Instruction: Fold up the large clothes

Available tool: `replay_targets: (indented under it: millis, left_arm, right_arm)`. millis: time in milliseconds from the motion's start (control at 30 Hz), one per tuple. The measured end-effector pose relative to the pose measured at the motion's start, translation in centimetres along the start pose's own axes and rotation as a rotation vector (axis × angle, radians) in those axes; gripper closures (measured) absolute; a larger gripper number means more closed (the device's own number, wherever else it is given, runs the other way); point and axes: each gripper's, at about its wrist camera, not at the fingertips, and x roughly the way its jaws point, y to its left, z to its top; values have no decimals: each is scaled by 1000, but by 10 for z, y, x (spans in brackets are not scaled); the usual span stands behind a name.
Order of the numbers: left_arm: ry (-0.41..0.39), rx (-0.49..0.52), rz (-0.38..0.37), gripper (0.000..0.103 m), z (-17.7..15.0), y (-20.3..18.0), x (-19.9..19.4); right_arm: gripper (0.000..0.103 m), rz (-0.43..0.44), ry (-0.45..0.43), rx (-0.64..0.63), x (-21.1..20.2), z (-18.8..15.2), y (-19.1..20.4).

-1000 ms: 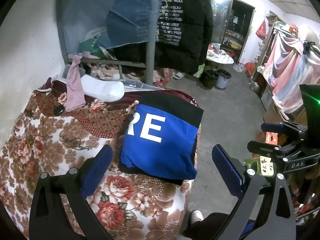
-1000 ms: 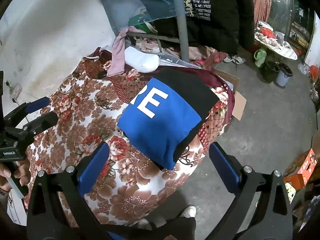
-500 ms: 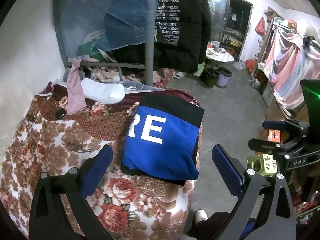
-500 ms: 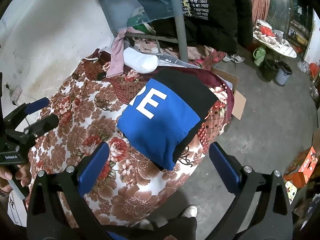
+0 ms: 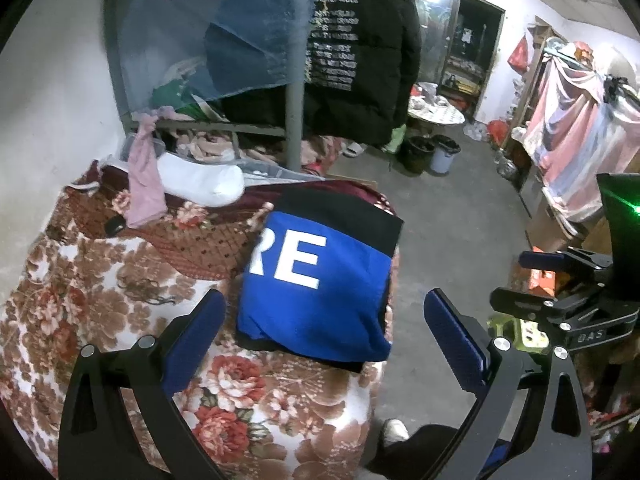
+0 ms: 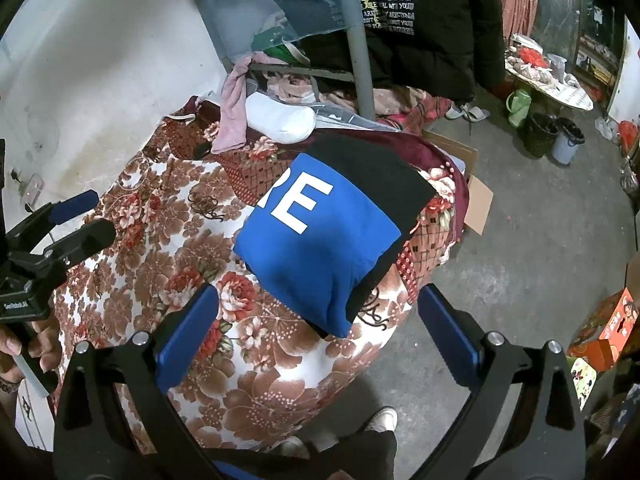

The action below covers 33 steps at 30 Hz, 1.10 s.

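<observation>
You're holding both grippers (image 5: 324, 320) (image 6: 318, 314) jaws apart above the folded sweatshirt (image 6: 320, 236) sitting frame-centre near the bed (image 6: 168, 248) edge, risking a slide-off

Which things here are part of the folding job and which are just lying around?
Job: blue and black garment, folded on the floral blanket; left gripper and right gripper, both open and empty.

Lying about: white bundle, pink cloth, black jacket, two bins.
</observation>
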Motion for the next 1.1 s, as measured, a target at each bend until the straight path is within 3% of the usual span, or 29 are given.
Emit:
replay_targets:
  millis: [833,1100]
  left_arm:
    - [26,-8,28,6,-2,6,4]
    - [16,31,32,6,-3,2,3]
  right_arm:
    - [5,0,8,4,0,-1,4]
    - [5,1,5,2,0,0,4]
